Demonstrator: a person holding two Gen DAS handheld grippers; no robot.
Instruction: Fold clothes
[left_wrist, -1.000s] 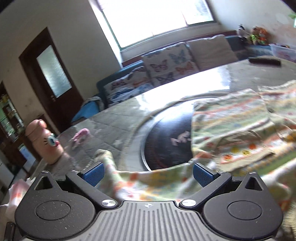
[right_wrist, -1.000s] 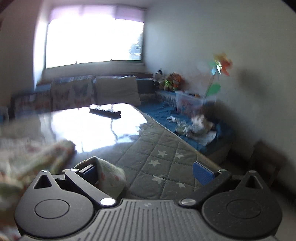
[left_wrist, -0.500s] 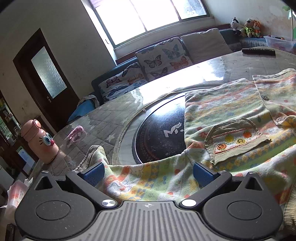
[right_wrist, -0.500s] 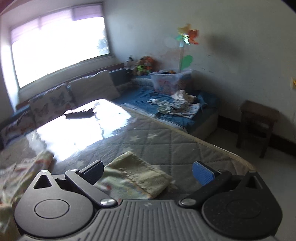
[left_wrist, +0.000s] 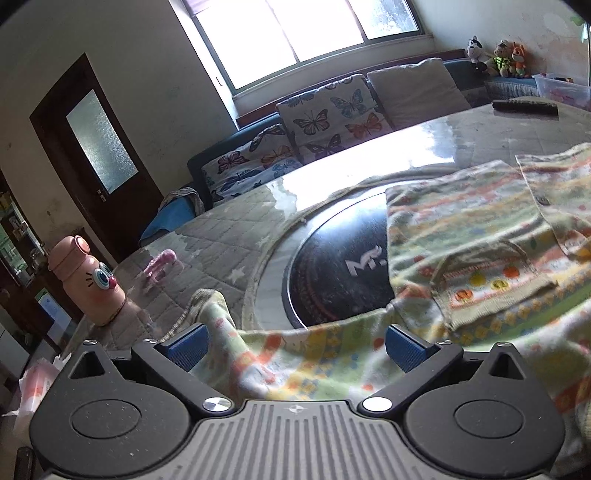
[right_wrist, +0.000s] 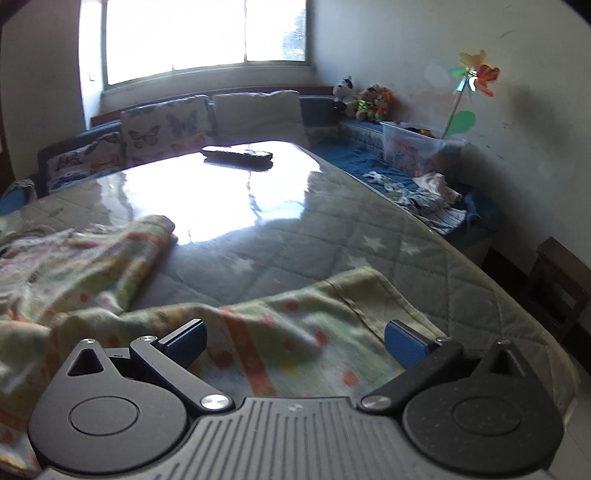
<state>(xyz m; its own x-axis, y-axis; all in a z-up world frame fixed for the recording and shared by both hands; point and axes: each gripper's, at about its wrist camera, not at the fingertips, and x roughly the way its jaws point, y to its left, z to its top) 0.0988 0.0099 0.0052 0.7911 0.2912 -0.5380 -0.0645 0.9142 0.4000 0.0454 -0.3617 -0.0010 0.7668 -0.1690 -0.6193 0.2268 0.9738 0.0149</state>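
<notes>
While the pale green patterned knit garment (left_wrist: 461, 258) is spread over the right part of the quilted, star-printed desk (left_wrist: 221, 243), its near edge is seen draped between the blue-padded fingers of the left gripper (left_wrist: 295, 345), which are spread wide and closed on nothing. A small patch pocket with fruit motifs (left_wrist: 487, 284) is shown on the cloth, and part of the black round hotplate set into the desk (left_wrist: 332, 266) is covered by the garment's left edge. A pink cartoon-faced bottle (left_wrist: 86, 280) is seen upright at the far left of the desk, well apart from the garment.

From the right wrist view, a sleeve-like end of the same garment (right_wrist: 295, 325) is laid flat across the near desk surface, between the wide-open fingers of the right gripper (right_wrist: 293, 341); whether the pads touch it cannot be told. A black remote control (right_wrist: 238, 154) is seen at the far end of the desk, near the butterfly-print cushions (right_wrist: 162, 133).
</notes>
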